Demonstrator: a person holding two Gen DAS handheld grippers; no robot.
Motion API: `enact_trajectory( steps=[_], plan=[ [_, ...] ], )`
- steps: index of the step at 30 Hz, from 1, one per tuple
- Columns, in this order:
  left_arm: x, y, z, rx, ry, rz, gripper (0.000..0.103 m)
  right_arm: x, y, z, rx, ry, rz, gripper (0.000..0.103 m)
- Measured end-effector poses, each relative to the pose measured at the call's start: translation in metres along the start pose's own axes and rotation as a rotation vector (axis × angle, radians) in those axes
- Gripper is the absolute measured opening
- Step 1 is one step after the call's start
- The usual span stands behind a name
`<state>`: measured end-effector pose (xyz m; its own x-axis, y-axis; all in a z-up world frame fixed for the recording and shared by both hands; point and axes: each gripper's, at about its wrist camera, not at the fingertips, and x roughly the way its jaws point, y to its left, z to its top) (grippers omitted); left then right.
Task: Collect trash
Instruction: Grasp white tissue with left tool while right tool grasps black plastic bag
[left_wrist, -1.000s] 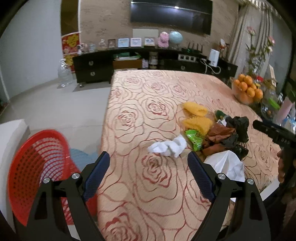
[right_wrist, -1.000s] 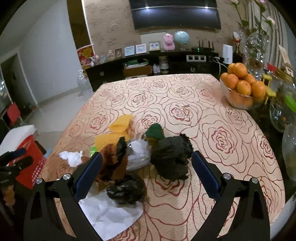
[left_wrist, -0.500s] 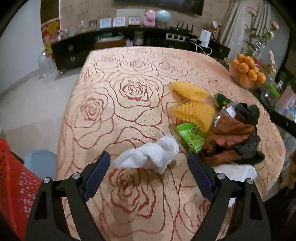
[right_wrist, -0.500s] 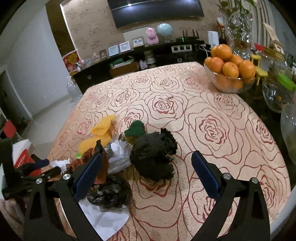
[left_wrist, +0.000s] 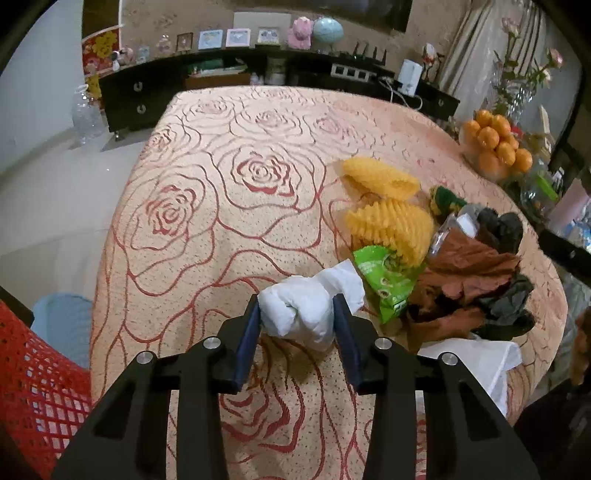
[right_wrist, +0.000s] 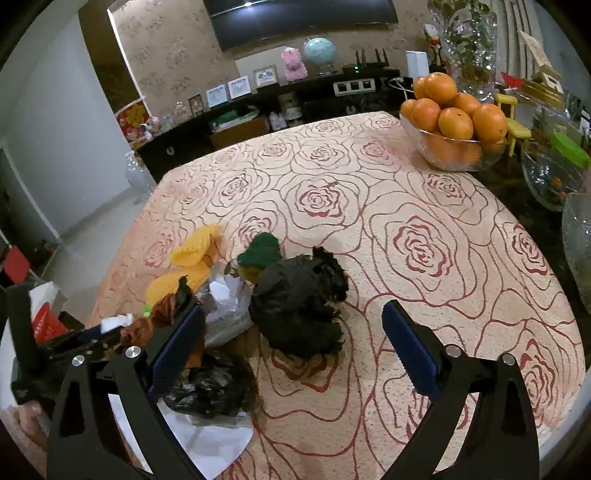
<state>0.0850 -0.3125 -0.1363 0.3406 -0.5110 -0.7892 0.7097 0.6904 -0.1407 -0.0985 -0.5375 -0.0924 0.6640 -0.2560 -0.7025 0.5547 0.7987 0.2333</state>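
Left gripper (left_wrist: 297, 319) jaws pinching one white crumpled tissue (left_wrist: 301, 314) dead between them, long axis running up-right past the right jaw; red basket (left_wrist: 33, 384) sits down-left of jaws. Right gripper (right_wrist: 293, 332) jaws spread, one black crumpled bag (right_wrist: 299, 299) just ahead, centred. Also on tabletop (left_wrist: 229, 229): two yellow foam nets (left_wrist: 388, 221), one green wrapper (left_wrist: 384, 280).

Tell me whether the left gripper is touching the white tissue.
Touching. The left wrist view shows the left gripper closed on the white tissue, both blue pads pressed into its sides with no gap.
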Motion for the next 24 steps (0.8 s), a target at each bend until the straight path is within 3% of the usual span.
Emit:
enact_trajectory(
  steps=[7, 13, 21, 24],
  plan=[
    [-0.028, 0.004, 0.002, -0.002, -0.077, 0.018, 0.037, 0.003, -0.009, 0.001, 0.012, 0.011, -0.035, 0.094],
    [-0.044, 0.021, 0.007, -0.073, -0.116, 0.01, 0.037, 0.021, -0.002, 0.012, -0.037, 0.054, -0.04, 0.094],
    [-0.049, 0.025, 0.006, -0.096, -0.128, 0.015, 0.037, 0.063, 0.006, 0.025, -0.084, 0.142, -0.026, 0.093],
    [-0.049, 0.026, 0.005, -0.101, -0.125, 0.012, 0.038, 0.07, 0.006, 0.021, -0.089, 0.17, -0.042, 0.087]
  ],
)
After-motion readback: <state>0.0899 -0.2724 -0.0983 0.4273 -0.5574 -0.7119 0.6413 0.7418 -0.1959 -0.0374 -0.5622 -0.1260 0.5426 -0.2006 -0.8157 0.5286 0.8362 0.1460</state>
